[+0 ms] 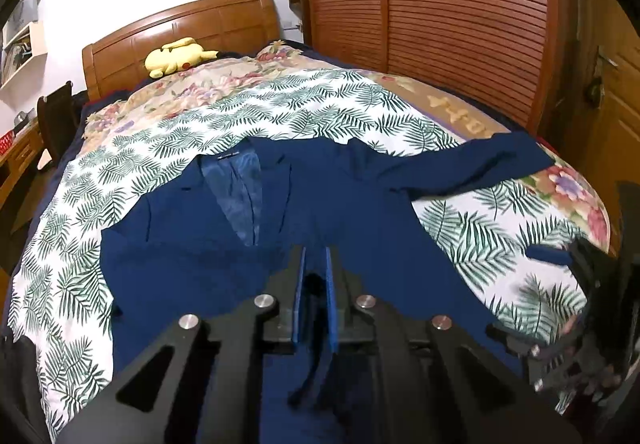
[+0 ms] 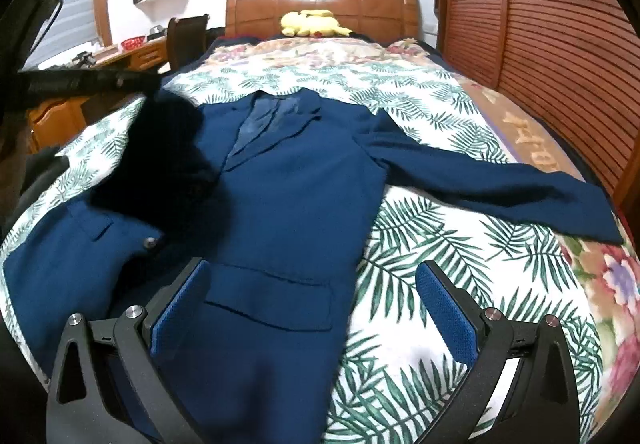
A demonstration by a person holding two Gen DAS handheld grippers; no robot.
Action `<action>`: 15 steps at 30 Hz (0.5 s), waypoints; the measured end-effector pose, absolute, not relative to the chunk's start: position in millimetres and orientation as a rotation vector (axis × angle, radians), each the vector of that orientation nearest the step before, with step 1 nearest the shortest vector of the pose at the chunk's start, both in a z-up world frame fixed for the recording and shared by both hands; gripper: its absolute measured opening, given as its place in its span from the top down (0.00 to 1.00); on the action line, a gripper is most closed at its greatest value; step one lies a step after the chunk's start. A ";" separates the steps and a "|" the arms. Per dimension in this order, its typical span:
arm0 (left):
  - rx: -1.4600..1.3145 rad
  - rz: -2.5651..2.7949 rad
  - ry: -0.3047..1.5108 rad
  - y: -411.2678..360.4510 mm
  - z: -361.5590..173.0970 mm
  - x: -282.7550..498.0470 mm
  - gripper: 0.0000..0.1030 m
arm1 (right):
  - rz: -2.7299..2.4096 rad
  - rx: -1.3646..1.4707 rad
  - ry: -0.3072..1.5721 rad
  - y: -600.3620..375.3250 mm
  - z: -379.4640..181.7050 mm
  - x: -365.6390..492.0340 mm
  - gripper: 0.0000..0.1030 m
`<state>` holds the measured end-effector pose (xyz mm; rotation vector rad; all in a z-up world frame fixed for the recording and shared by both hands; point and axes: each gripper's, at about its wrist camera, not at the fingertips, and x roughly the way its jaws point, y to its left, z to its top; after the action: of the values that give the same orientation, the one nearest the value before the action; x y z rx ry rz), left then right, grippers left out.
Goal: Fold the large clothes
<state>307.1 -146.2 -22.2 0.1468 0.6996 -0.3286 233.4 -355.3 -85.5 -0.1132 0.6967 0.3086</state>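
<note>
The left gripper (image 1: 316, 264) pinches the near hem of the blue jacket (image 2: 288, 180) – the right gripper (image 2: 312, 284) hovers wide open above the bedspread (image 2: 420, 284).

No readable text anywhere. Small dark label (image 1: 229, 156) inside the collar of the blue jacket (image 1: 224, 244), lettering too blurred to make out. Large gold characters (image 2: 534, 140) along the brown border of the bedspread (image 2: 440, 252) beside the wardrobe, shapes visible but not legible. No brands, numbers or signs on shelves or the tongs.
</note>
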 end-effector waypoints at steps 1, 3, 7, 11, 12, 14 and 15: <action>0.145 -0.330 0.697 -143.5 -24.0 301.9 0.85 | 0.311 -0.114 0.697 -353.0 -85.5 234.6 0.00; 0.132 -0.331 0.693 -135.7 -27.6 292.0 0.80 | 0.317 -0.113 0.699 -347.7 -85.6 237.2 0.00; 0.080 -0.322 0.682 -110.3 -35.3 271.1 0.70 | 0.336 -0.116 0.710 -328.7 -87.9 245.8 0.00; 0.050 -0.295 0.681 -84.1 -45.4 253.1 0.64 | 0.365 -0.114 0.724 -308.1 -92.3 256.2 0.00; 0.047 -0.285 0.681 -77.1 -48.6 248.2 0.64 | 0.370 -0.115 0.727 -302.9 -93.5 258.7 0.00; 0.049 -0.267 0.681 -66.5 -53.7 241.2 0.63 | 0.386 -0.115 0.740 -289.7 -97.5 265.7 0.00; 0.050 -0.259 0.680 -62.0 -56.0 238.5 0.63 | 0.392 -0.114 0.744 -286.1 -98.8 267.8 0.00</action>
<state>238.5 -62.0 -56.0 0.0498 0.6795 -0.2591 267.8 -286.1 -98.8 -0.1142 0.7442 0.3916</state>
